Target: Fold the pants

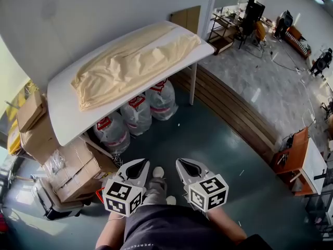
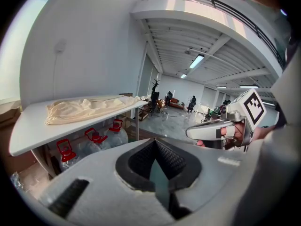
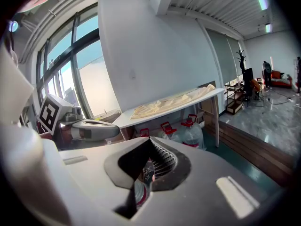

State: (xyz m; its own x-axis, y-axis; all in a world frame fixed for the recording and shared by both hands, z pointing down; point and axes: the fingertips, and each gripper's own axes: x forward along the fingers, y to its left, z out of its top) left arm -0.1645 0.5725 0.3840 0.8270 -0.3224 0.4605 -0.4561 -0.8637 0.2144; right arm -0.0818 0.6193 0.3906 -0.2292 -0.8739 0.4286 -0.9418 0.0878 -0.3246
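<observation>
Head view: pants on table, jugs' red labels unreadable

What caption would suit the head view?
Left gripper and right gripper, both shut, held short of cream pants on a white table.

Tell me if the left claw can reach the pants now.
Probably not yet: the left claw is shut and held well short of the pants; open floor lies between, so nothing blocks a step closer.
</observation>
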